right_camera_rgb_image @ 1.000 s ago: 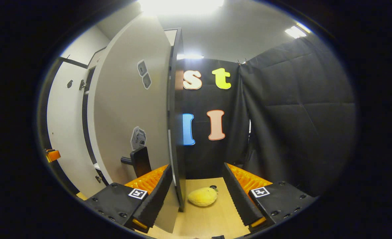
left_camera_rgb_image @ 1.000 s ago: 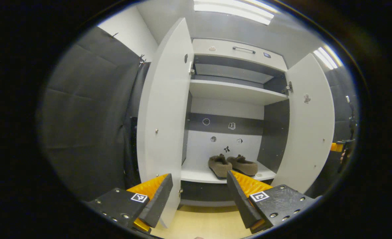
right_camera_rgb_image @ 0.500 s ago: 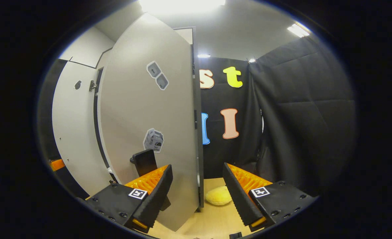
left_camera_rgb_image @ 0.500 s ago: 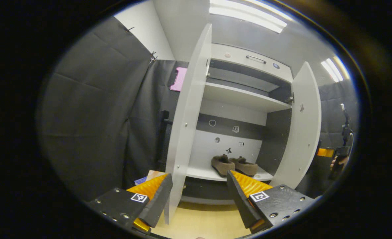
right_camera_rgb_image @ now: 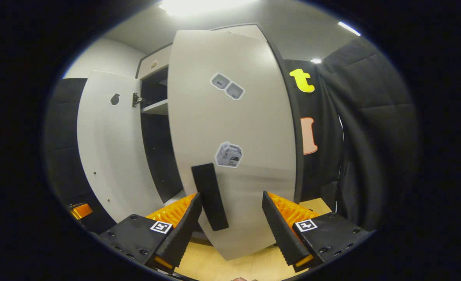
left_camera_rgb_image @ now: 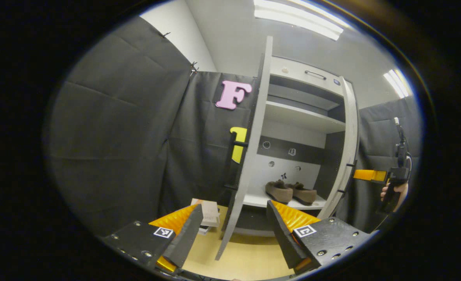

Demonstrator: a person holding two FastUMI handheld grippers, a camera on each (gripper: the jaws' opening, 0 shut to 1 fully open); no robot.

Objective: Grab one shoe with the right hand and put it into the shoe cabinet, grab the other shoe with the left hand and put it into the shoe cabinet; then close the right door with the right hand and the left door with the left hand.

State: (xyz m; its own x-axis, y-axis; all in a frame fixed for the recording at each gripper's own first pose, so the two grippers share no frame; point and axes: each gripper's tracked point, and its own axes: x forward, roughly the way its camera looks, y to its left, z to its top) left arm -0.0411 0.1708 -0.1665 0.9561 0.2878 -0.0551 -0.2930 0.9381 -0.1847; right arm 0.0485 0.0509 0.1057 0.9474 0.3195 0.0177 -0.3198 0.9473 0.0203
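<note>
Both tongs stand released, jaws wide apart and gripping nothing. Left tongs (left_camera_rgb_image: pixel 234 218) face the shoe cabinet (left_camera_rgb_image: pixel 304 117), a pale unit with dark inner side panels, a drawer with a small handle at the top and one shelf (left_camera_rgb_image: pixel 301 117) across the upper part. On its lower floor the two brown, soft-looking shoes (left_camera_rgb_image: pixel 291 191) sit side by side, touching or nearly so, toes toward the back wall, which carries a few small stickers. The left door (left_camera_rgb_image: pixel 250 156) shows almost edge-on, with a dark bar handle on its outer face; the right door (left_camera_rgb_image: pixel 345 156) shows as a narrow strip. Beyond it, the right tongs appear in the left gripper view, held by a hand (left_camera_rgb_image: pixel 394 191). A small stack of boxes (left_camera_rgb_image: pixel 209 212) lies on the wooden floor (left_camera_rgb_image: pixel 246 257) left of the cabinet.

Right tongs (right_camera_rgb_image: pixel 232 220) point at the outer face of the right door (right_camera_rgb_image: pixel 234 136), pale with three stickers and a black upright handle (right_camera_rgb_image: pixel 211 195) just beside the left finger.

Against a second ago, the left gripper view has swung so the left door has gone from broad to edge-on and the shoes sit further right. In the right gripper view the right door has turned from edge-on to face-on, and the yellow plush thing on the floor has left view.
</note>
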